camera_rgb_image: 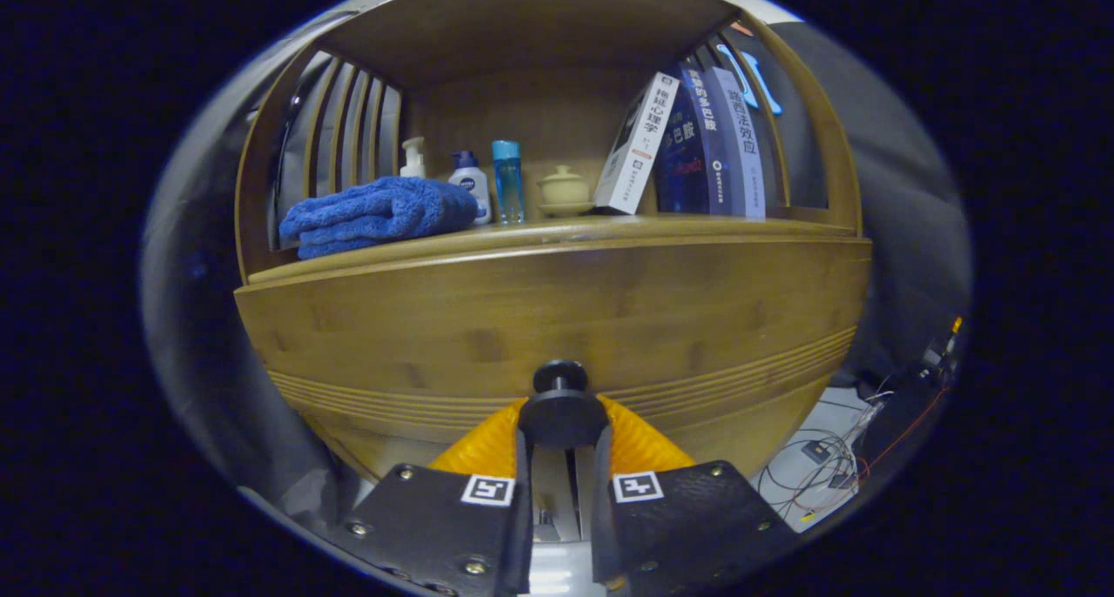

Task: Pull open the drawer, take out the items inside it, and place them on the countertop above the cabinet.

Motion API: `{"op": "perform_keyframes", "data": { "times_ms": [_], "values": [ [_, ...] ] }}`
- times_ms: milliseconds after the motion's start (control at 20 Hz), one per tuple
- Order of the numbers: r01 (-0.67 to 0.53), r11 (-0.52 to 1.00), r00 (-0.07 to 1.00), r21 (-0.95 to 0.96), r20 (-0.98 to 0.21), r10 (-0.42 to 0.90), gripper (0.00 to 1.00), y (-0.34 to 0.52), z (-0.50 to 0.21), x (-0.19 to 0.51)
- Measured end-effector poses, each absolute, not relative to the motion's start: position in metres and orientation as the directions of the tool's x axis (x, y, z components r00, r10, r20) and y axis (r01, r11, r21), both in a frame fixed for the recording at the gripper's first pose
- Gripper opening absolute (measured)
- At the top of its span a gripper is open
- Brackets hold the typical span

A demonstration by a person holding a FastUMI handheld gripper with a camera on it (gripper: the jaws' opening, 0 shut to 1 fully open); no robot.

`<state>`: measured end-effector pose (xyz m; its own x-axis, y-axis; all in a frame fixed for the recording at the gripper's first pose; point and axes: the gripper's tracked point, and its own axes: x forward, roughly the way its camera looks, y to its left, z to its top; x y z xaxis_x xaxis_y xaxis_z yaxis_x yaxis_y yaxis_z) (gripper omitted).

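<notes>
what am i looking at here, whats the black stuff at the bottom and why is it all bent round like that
This comes from a fisheye camera riding on a hand-held two-finger gripper; that lens bends everything. The black plates below are the gripper's own body. Its fingers are closed around the dark round knob of a wooden drawer, which looks closed. On the countertop above sit a folded blue towel, a pump bottle, a white bottle, a blue bottle, a small lidded cup and some books.
</notes>
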<state>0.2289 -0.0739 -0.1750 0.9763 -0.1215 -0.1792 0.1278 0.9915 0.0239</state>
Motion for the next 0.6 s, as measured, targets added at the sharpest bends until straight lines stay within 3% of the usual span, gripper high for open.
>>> {"op": "perform_keyframes", "data": {
  "times_ms": [300, 600],
  "values": [
    [0.136, 0.990, 0.974, 0.026, -0.186, -0.129, 0.26, -0.067, -0.187, 0.181],
    [0.146, 0.986, 0.988, 0.081, -0.060, -0.141, 0.25, -0.063, -0.156, 0.144]
  ]
}}
